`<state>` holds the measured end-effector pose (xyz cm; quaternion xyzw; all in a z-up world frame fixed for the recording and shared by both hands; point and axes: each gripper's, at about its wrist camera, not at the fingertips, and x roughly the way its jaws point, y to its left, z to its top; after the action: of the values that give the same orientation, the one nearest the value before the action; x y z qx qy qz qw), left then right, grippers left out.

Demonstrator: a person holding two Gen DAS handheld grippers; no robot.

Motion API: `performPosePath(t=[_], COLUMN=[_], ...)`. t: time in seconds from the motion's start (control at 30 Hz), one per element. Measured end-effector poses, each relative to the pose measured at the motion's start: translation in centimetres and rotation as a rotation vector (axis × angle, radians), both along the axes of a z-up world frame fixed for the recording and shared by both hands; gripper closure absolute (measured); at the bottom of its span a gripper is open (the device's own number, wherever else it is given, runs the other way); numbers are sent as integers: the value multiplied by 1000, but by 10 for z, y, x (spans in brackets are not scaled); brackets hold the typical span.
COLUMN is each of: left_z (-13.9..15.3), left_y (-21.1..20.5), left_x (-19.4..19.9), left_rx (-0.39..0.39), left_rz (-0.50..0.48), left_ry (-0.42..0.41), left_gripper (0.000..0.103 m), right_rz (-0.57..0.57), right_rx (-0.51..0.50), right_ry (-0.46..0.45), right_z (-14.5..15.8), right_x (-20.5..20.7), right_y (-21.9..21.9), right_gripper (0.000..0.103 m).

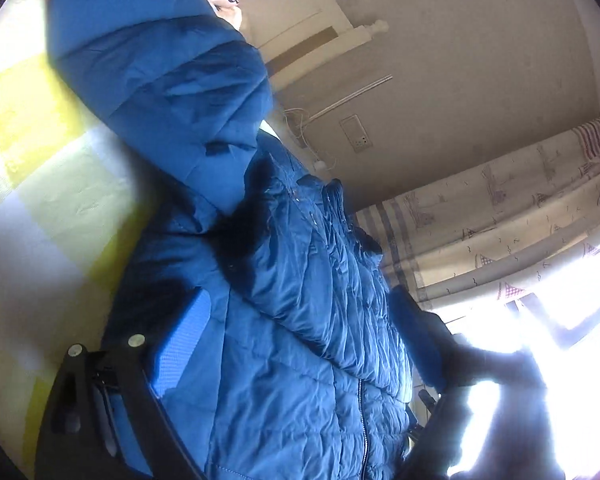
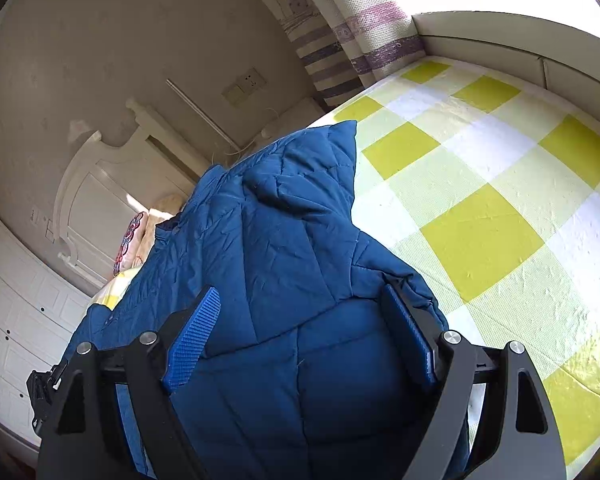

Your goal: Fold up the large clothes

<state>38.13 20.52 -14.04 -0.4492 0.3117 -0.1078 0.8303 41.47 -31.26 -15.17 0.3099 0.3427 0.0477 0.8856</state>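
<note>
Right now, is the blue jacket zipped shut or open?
Zipped shut: the blue jacket shows its zipper closed, with both front panels joined.

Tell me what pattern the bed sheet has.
Yellow-green and white checks on the sheet, clearest in the right wrist view.

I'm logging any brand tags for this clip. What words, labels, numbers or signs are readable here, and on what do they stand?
None can be read.
Blue jacket: no tag or logo shows.
Curtain: small drawn figures only, no letters.
Wall plate beside the headboard: marks too small to read.
Wall socket: no lettering legible.
</note>
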Motion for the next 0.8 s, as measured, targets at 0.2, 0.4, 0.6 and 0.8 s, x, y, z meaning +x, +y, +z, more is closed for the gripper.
performPosePath(t=[0.2, 0.4, 0.6, 0.8], left_z=[0, 2, -3, -3], left_y=[-41, -54, -45, -45], left_x=[24, 21, 5, 6], left_rx=[299, 367, 303, 291], left_rz=[25, -2, 10, 16], left_ry=[45, 27, -9, -17], left_gripper=[13, 5, 5, 3], right_rz=[-49, 60, 238, 134], right_rx=[-130, -459, -595, -597], right_ry=[-6, -50, 188, 118], right_z=[13, 39, 8, 44], right_x=[-6, -2, 34, 53], right_y=[12, 74, 109, 103], right_gripper=[24, 23, 16, 15])
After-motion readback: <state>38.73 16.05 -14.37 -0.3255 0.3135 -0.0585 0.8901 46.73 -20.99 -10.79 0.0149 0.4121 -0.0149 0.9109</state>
